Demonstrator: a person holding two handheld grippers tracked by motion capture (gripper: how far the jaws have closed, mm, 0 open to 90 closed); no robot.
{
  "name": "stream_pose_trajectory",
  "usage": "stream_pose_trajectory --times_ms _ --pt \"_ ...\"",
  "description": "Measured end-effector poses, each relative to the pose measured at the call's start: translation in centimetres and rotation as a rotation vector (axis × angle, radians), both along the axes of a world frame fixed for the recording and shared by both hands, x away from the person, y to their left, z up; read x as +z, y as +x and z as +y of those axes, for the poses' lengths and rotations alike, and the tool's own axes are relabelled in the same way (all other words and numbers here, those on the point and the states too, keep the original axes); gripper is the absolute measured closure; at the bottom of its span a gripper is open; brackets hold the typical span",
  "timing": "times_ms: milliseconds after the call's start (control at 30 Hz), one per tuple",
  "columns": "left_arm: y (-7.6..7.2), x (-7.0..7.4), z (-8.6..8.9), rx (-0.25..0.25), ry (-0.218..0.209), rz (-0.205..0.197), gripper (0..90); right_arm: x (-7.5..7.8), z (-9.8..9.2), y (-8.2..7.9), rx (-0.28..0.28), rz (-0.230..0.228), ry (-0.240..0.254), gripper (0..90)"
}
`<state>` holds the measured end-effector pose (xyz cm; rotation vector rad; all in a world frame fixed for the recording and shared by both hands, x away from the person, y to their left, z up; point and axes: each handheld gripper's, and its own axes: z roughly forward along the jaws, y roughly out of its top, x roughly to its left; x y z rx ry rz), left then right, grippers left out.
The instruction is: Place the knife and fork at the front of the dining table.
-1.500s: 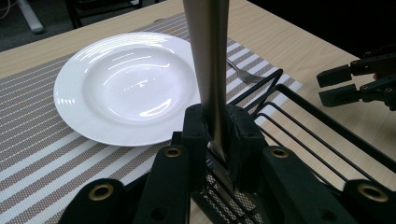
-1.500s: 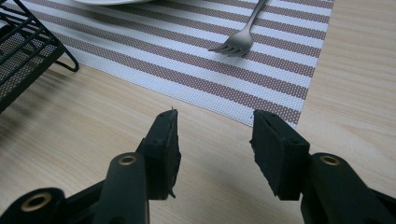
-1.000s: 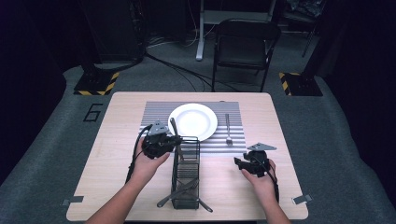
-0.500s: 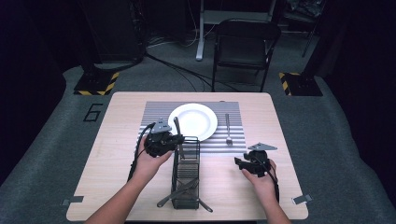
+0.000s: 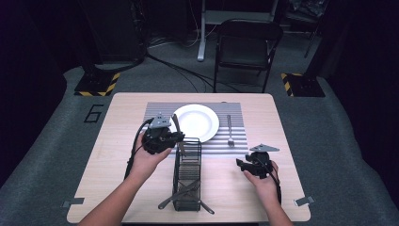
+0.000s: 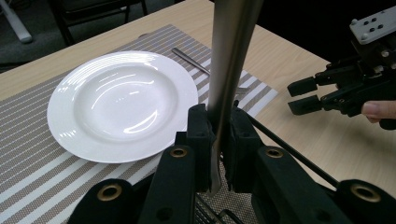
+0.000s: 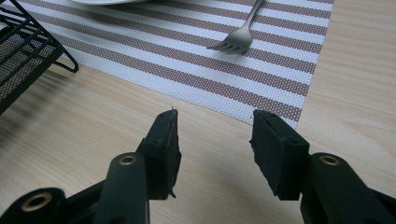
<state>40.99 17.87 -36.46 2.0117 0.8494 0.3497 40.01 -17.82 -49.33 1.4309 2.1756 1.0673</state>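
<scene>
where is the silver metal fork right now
In the high view the silver metal fork lies on the striped grey placemat, right of the white round plate, tines toward the person; the right gripper view shows it ahead of the open right gripper.

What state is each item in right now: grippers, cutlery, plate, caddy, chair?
Left gripper: shut on a metal utensil handle, held upright.
Right gripper: open, holding nothing, over bare table.
Plate: empty, on the striped placemat.
Fork: lying flat on the placemat, right of the plate.
Wire caddy: lying on its side, cutlery inside.
Folding chair: unfolded, unoccupied.
</scene>
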Motion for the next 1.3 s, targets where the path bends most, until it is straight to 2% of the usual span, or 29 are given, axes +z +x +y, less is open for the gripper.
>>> stream_pose_trajectory --times_ms 267,800,1100,1300 --pt "-0.2 1.8 0.4 -0.004 0.004 0.018 82.0 0.0 0.0 0.0 -0.001 0.000 0.000 51.1" --pt "-0.5 5.2 1.4 -0.002 0.008 0.017 82.1 0.1 -0.1 0.0 -0.002 -0.004 -0.003 51.4" --pt "-0.4 6.8 2.4 0.006 -0.007 0.020 82.2 0.1 -0.1 0.0 -0.004 -0.004 -0.001 51.5" --pt "-0.2 7.3 2.8 0.016 -0.011 0.017 82.2 0.1 0.0 0.0 -0.004 -0.003 -0.003 51.5"
